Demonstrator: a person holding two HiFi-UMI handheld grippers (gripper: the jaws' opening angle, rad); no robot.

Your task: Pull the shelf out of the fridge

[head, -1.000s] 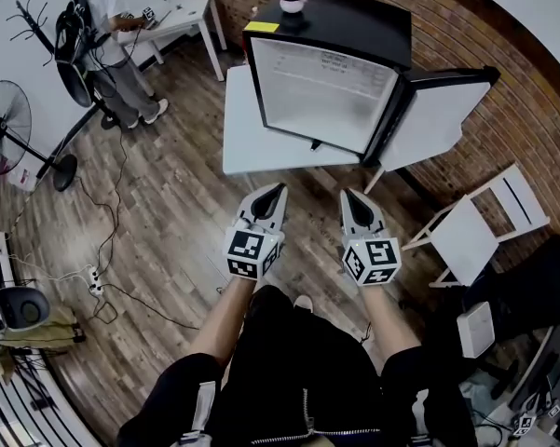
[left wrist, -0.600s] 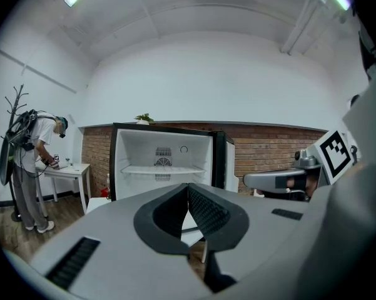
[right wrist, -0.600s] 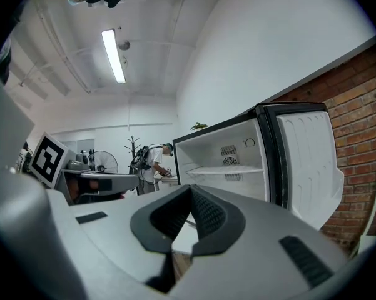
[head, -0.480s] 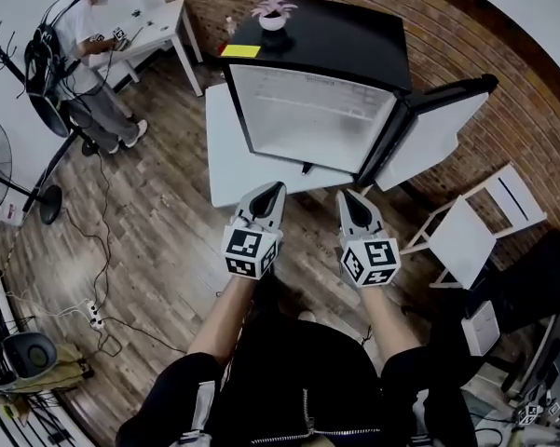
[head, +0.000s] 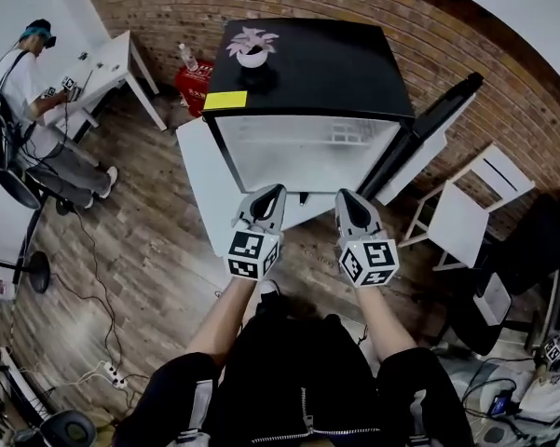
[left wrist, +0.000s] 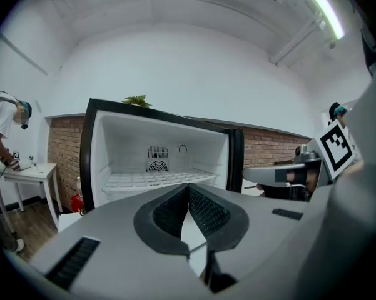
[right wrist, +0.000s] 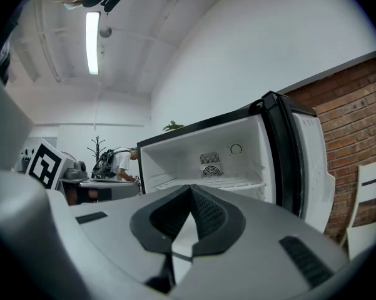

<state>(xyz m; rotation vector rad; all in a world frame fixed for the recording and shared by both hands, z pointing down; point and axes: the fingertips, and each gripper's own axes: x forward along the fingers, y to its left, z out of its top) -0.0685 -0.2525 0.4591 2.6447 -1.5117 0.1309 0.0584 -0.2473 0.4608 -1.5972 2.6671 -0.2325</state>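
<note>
A small black fridge point(head: 309, 63) stands open ahead of me, its door point(head: 432, 127) swung to the right. Its white inside point(head: 298, 152) holds a white wire shelf point(left wrist: 151, 179), which the right gripper view shows too as the shelf point(right wrist: 208, 182) below a round fan grille. My left gripper point(head: 271, 195) and right gripper point(head: 346, 199) hang side by side just short of the fridge's front, both pointing at it. Both are shut with nothing between the jaws; the left gripper point(left wrist: 188, 187) and right gripper point(right wrist: 191, 188) touch nothing.
A potted plant point(head: 252, 48) and a yellow note point(head: 225, 100) sit on the fridge top. The fridge rests on a white platform point(head: 198, 170). A white folding chair point(head: 466, 220) stands to the right. A person point(head: 19, 82) works at a white desk point(head: 112, 59) far left. Cables cross the wooden floor.
The fridge has come closer and now lies straight ahead of both grippers, its opening seen more from above. Both grippers stay shut and side by side.
</note>
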